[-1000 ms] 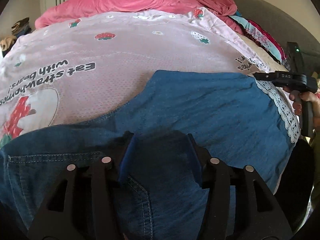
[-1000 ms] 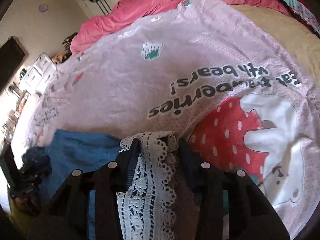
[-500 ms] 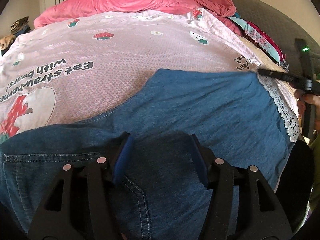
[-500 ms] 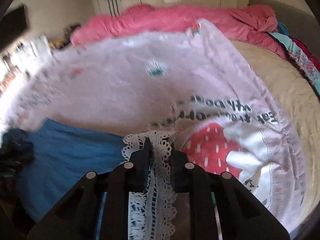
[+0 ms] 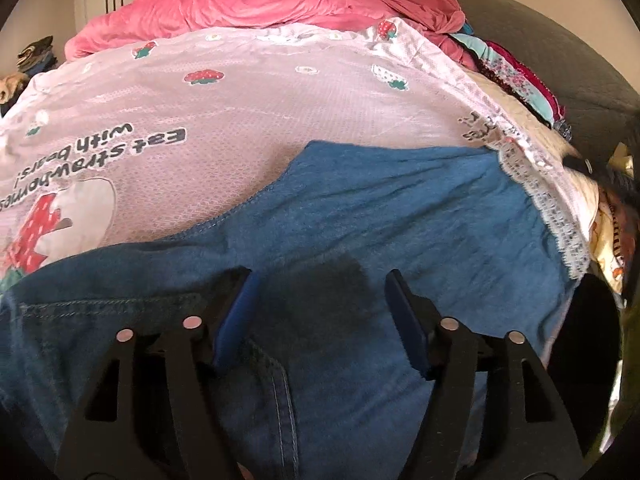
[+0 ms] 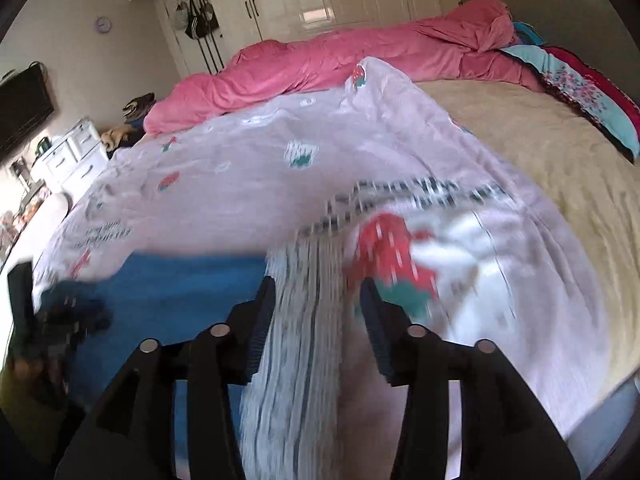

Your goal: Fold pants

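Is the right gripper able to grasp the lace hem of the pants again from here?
Probably yes. The right gripper stands open directly over the lace hem, with nothing between the two.

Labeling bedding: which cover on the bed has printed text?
The pale pink strawberry blanket under the jeans; the hot pink duvet behind it is plain.

left gripper [image 5: 320, 312]: black arms | blue pads | silver rivets | right gripper [image 6: 318, 320]: same
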Demonstrator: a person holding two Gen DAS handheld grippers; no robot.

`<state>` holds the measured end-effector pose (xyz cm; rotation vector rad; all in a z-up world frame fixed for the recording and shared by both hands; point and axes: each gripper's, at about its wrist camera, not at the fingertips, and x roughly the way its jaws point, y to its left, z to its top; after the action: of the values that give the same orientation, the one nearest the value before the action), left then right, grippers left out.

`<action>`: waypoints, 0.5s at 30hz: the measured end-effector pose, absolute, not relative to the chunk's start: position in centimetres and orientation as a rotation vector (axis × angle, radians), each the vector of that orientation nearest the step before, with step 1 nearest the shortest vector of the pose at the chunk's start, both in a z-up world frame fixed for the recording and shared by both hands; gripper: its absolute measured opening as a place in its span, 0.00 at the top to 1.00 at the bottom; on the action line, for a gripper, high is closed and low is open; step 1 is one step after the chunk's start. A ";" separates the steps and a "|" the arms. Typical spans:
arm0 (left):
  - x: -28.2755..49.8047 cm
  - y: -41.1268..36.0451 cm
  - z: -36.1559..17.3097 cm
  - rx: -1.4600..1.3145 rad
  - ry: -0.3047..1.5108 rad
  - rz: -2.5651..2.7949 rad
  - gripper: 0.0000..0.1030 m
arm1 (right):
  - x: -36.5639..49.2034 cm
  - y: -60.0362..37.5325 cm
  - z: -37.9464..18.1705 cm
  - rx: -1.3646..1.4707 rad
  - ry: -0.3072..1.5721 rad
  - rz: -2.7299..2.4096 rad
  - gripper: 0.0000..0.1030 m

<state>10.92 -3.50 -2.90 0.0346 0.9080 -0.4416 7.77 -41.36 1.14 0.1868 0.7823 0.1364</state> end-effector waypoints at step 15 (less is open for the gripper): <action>4.9 0.6 -3.2 0.133 0.928 -0.257 0.33 | 4.3 -31.3 -2.9 -0.260 1.006 0.264 0.46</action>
<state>4.86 0.56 -3.16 0.1333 0.9280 -0.2567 4.27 -31.28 -2.95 -0.2602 1.0061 0.2637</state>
